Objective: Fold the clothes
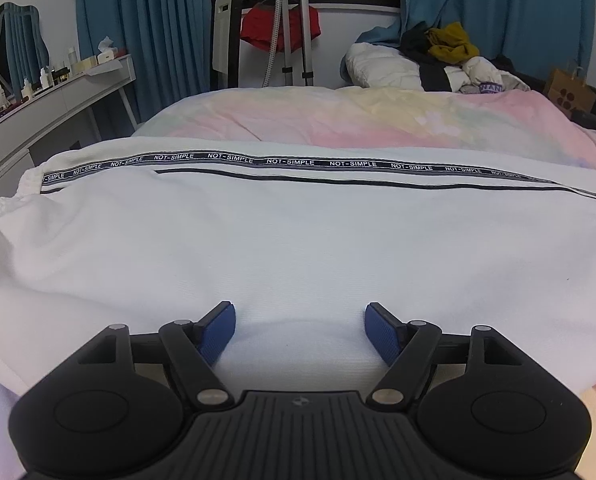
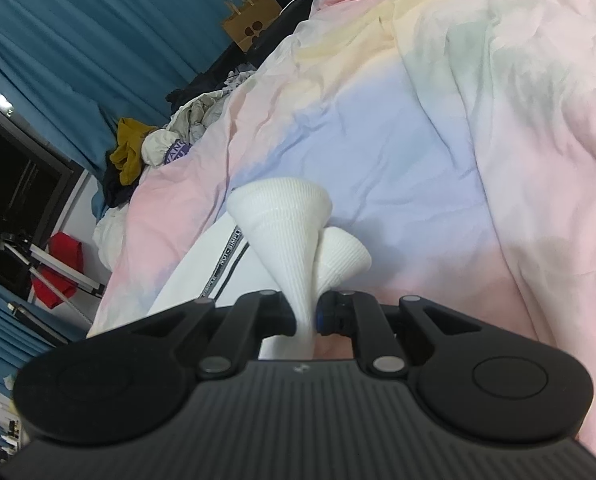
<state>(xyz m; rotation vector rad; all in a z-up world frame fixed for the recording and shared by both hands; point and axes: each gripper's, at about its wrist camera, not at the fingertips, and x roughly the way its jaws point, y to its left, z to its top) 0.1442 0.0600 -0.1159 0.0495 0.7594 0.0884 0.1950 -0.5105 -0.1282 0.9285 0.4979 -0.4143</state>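
Note:
A white garment (image 1: 289, 232) with a black "NOT-SIMPLE" tape stripe lies spread flat on the pastel bedspread (image 1: 378, 120). My left gripper (image 1: 300, 320) is open, its blue pads (image 1: 219, 332) resting low over the garment's near edge with nothing between them. My right gripper (image 2: 308, 312) is shut on a bunched ribbed end of the white garment (image 2: 285, 216), which fans out above the jaws and is lifted off the bedspread (image 2: 418, 140). The rest of the garment (image 2: 201, 272) trails down to the left.
A pile of loose clothes (image 1: 450, 56) lies at the head of the bed, also in the right wrist view (image 2: 149, 148). A white desk (image 1: 57, 96) with bottles stands at the left. A tripod and red cloth (image 1: 281, 28) stand by blue curtains. A brown paper bag (image 1: 570, 88) sits at the right.

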